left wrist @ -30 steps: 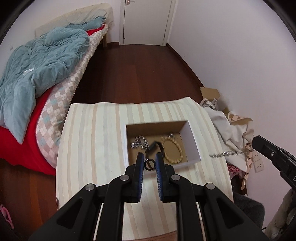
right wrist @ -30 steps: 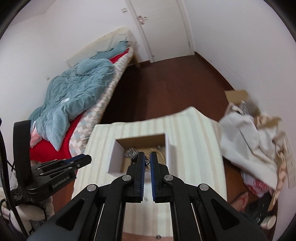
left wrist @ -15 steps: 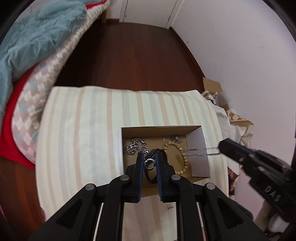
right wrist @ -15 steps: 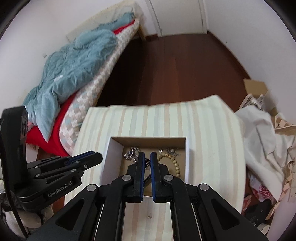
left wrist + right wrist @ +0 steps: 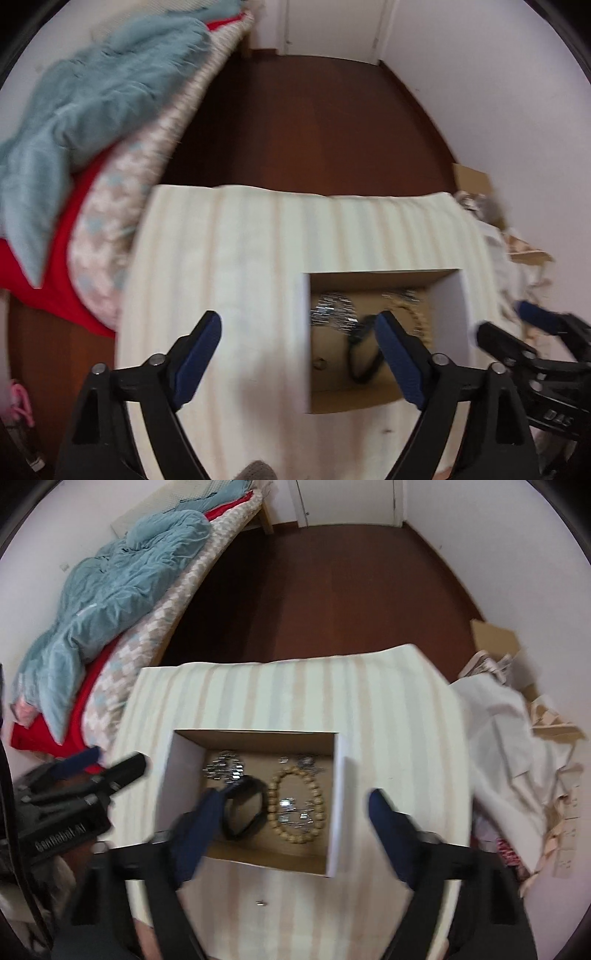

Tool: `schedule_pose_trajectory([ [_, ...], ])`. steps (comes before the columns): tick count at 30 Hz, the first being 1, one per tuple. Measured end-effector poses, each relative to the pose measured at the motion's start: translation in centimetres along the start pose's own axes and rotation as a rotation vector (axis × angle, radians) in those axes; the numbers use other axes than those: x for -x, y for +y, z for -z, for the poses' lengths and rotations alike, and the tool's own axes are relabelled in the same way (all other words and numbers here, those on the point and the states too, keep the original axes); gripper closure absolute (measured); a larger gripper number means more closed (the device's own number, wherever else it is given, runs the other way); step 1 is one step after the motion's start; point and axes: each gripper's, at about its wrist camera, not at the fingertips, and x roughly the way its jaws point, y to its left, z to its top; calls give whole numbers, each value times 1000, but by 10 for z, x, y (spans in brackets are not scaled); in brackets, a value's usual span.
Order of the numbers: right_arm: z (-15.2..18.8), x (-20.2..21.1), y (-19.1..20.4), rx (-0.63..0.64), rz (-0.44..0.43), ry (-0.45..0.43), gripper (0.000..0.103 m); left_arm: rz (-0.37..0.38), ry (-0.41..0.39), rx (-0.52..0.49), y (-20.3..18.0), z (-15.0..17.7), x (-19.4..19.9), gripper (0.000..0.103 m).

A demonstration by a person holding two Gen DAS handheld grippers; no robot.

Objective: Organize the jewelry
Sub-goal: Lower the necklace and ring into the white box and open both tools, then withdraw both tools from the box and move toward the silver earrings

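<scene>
Inside the cardboard box (image 5: pixel 255 860) on the striped tablecloth (image 5: pixel 388 709) lie a black band (image 5: pixel 245 810), a wooden bead bracelet (image 5: pixel 297 805) with a silver chain (image 5: pixel 295 808) across it, and a silver link bracelet (image 5: pixel 225 768) toward the far wall. Above the box's near edge hangs the right gripper (image 5: pixel 291 827), fingers spread and empty. To the box's left, the left gripper (image 5: pixel 299 354) is likewise spread wide, holding nothing.

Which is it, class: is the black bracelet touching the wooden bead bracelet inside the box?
Cannot tell. In the right wrist view, the black bracelet lies right beside the wooden bead bracelet in the box, but motion blur hides any gap or contact.
</scene>
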Motion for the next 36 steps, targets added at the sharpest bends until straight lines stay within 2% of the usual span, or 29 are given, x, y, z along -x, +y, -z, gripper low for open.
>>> schedule_pose_trajectory([
  [1,1,1,1,8,44,-5,14,-36,-13,5,3,2,2,10],
  [4,6,0,4,20,135,0,0,-100,-39,13,11,10,3,6],
  [6,12,-1,5,24,164,4,0,-136,-55,14,15,17,4,6],
  [10,23,-7,7,22,186,18,0,-158,-60,10,17,30,2,5],
  [20,38,4,7,-6,202,-13,0,-145,-57,3,8,49,12,5],
  [27,50,34,6,-11,182,-55,0,-127,-103,13,-1,63,43,5],
  [36,86,93,9,-16,183,-153,0,-107,-194,19,-8,90,99,5],
])
